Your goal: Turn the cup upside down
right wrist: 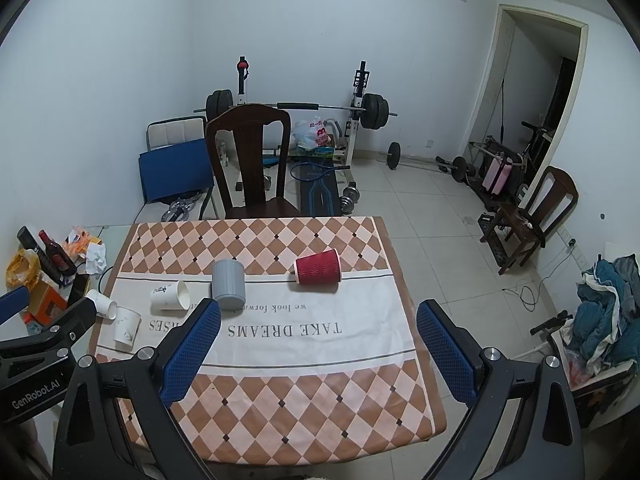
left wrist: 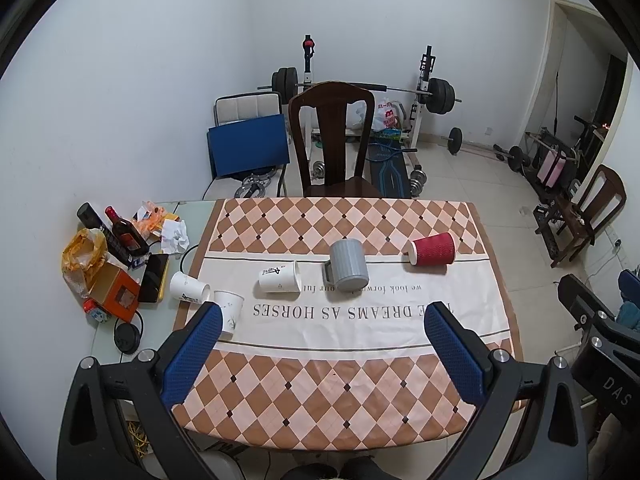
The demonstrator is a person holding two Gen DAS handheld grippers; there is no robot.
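Note:
A red ribbed paper cup [left wrist: 433, 249] [right wrist: 318, 268] lies on its side on the checked tablecloth. A grey ribbed mug [left wrist: 349, 265] [right wrist: 228, 285] stands mouth down at the middle. A white paper cup with black writing [left wrist: 279, 277] [right wrist: 171, 295] lies on its side left of it. Another white cup [left wrist: 189, 288] [right wrist: 102, 303] lies on its side at the cloth's left edge, and a third [left wrist: 229, 310] [right wrist: 127, 326] stands upright beside it. My left gripper [left wrist: 322, 320] and my right gripper [right wrist: 319, 318] are both open and empty, held above the near part of the table.
Bottles [left wrist: 125, 231], an orange box [left wrist: 116, 290], crumpled paper and bags crowd the table's left end. A dark wooden chair [left wrist: 335, 140] stands at the far side. Weights and a bench fill the room behind. A second chair [right wrist: 532, 216] stands at the right.

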